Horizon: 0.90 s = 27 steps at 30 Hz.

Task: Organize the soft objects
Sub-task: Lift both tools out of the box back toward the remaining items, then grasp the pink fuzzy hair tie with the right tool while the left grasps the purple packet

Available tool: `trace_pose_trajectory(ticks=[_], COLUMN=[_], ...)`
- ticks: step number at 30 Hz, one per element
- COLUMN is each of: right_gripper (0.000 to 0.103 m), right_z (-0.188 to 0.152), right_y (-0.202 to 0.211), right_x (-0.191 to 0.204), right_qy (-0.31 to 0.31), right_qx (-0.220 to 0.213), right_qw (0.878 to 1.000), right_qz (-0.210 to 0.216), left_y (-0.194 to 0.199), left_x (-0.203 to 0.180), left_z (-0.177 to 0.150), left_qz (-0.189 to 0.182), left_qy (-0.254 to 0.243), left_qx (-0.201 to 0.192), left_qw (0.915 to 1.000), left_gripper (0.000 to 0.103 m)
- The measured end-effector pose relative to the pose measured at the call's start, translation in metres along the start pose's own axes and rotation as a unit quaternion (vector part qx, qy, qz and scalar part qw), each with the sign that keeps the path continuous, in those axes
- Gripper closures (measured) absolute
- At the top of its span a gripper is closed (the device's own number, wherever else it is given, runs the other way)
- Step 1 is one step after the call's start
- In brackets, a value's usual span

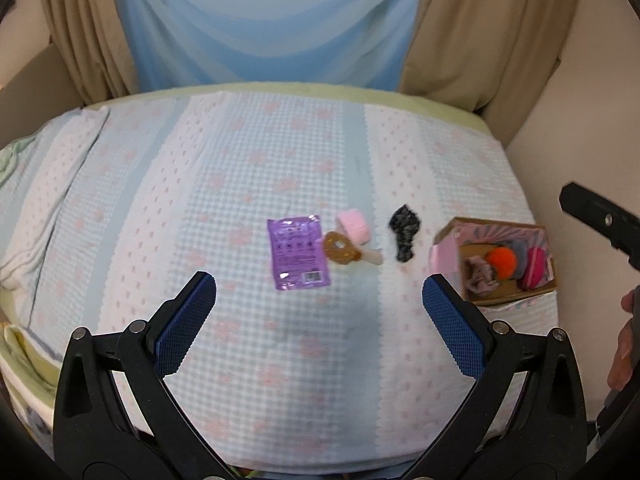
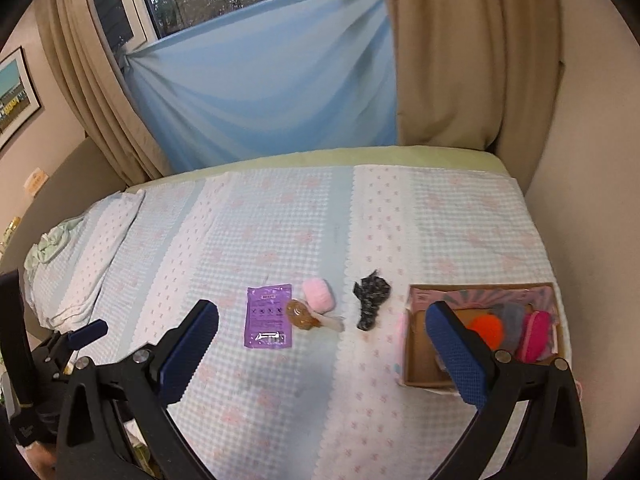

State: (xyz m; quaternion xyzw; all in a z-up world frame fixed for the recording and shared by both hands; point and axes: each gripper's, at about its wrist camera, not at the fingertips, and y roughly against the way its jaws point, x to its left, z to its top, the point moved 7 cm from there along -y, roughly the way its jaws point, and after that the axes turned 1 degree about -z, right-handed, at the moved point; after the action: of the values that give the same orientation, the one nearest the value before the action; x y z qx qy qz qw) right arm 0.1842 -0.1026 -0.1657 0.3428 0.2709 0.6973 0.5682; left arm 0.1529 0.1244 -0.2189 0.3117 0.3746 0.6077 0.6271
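Observation:
On the bed lie a purple packet (image 1: 298, 253) (image 2: 269, 316), a brown wrapped piece (image 1: 340, 250) (image 2: 302, 314), a pink fluffy roll (image 1: 353, 226) (image 2: 318, 294) and a dark grey scrunchie (image 1: 404, 230) (image 2: 370, 296). A cardboard box (image 1: 504, 290) (image 2: 418, 364) at the right holds an orange pompom (image 1: 500, 262) (image 2: 486, 330), a magenta soft piece (image 1: 534, 268) (image 2: 534, 336) and greyish fabric. My left gripper (image 1: 319, 316) is open and empty above the bed, short of the packet. My right gripper (image 2: 322, 344) is open and empty, its right finger over the box.
The bedspread (image 1: 260, 152) is checked blue and white. A crumpled pale green cloth (image 2: 52, 244) lies at the far left. Beige curtains (image 2: 460, 60) and a blue sheet (image 2: 260, 80) hang behind the bed. A wall (image 2: 592, 160) stands right of the bed.

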Motion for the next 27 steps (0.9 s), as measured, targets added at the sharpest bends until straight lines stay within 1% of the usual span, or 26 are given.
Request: trace_pose_trajectory(ticks=[3, 8, 11, 16, 21, 24, 25, 27], right_gripper=[0.0, 0.0, 0.0, 0.0, 0.0, 0.0, 0.0, 0.0], right_z=[0.005, 0.008, 0.004, -0.008, -0.023, -0.032, -0.035, -0.041], right_y=[-0.036, -0.103, -0.144, -0.21, -0.276, -0.312, -0.322, -0.341], right_x=[0.016, 0.028, 0.029, 0.023, 0.017, 0.014, 0.014, 0.014], right_qy=[0.005, 0.016, 0.027, 0.043, 0.054, 0.062, 0.064, 0.071], right_qx=[0.018, 0.047, 0.067, 0.1, 0.134, 0.152, 0.158, 0.167], right_qw=[1.0, 0.999, 0.997, 0.994, 0.989, 0.986, 0.985, 0.983], right_qz=[-0.007, -0.018, -0.023, -0.023, -0.016, -0.012, -0.011, -0.009], left_y=[-0.031, -0.104, -0.143, -0.218, -0.278, -0.317, -0.325, -0.348], left_x=[0.017, 0.039, 0.04, 0.036, 0.029, 0.028, 0.028, 0.028], left_z=[0.003, 0.004, 0.0, -0.016, -0.029, -0.041, -0.043, -0.053], left_qz=[-0.007, -0.005, -0.007, -0.005, 0.008, 0.005, 0.005, 0.012], left_qy=[0.002, 0.001, 0.007, 0.023, 0.012, 0.019, 0.022, 0.023], left_qx=[0.021, 0.05, 0.061, 0.084, 0.092, 0.107, 0.112, 0.125], left_qw=[0.9998, 0.9987, 0.9981, 0.9962, 0.9957, 0.994, 0.9935, 0.9918], left_gripper=[0.0, 0.0, 0.0, 0.0, 0.0, 0.0, 0.0, 0.0])
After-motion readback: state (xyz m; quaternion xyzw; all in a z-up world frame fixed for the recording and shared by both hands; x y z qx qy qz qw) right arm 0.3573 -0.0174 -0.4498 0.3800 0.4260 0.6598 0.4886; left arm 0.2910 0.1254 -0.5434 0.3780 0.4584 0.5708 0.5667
